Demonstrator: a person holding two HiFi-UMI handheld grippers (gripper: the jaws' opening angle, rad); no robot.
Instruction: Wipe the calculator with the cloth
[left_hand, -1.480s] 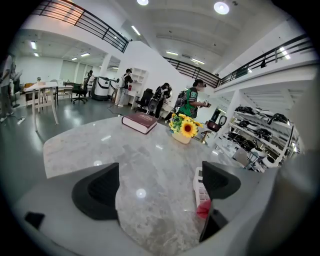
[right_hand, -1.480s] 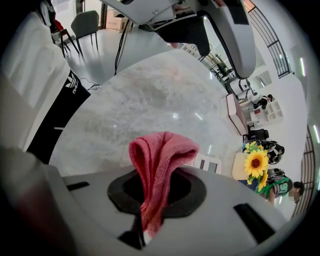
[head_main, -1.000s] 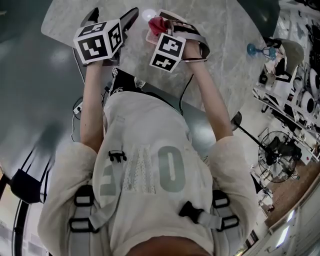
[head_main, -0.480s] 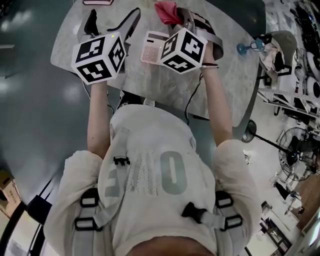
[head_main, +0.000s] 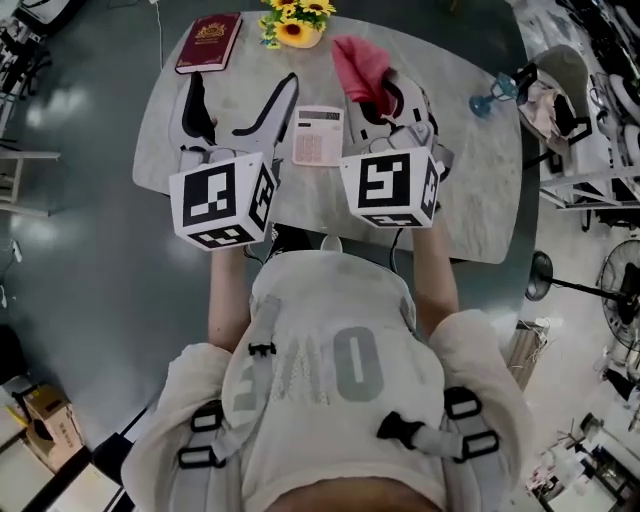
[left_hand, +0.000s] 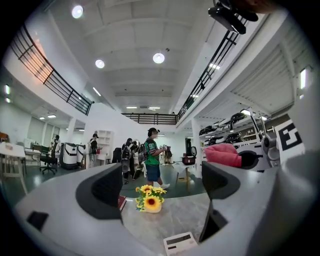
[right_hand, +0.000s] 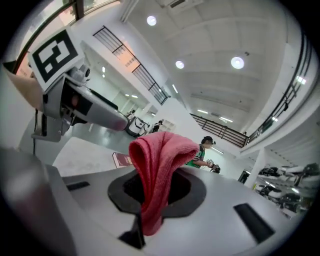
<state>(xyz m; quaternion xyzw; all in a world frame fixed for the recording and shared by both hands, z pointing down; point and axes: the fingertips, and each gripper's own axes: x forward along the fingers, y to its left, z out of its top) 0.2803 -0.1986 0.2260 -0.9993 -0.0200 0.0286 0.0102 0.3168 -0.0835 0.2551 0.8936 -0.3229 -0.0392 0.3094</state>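
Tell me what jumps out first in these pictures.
The red cloth, clamped in the right tongs, stands out most. Next come the pale calculator lying on the grey table between the two grippers, the left tongs open and empty beside it, and the sunflowers at the table's far edge.

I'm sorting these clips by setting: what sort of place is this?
Likely a large open workshop or lab hall: a railed upper gallery, shelves of equipment, and people standing about beyond the table.
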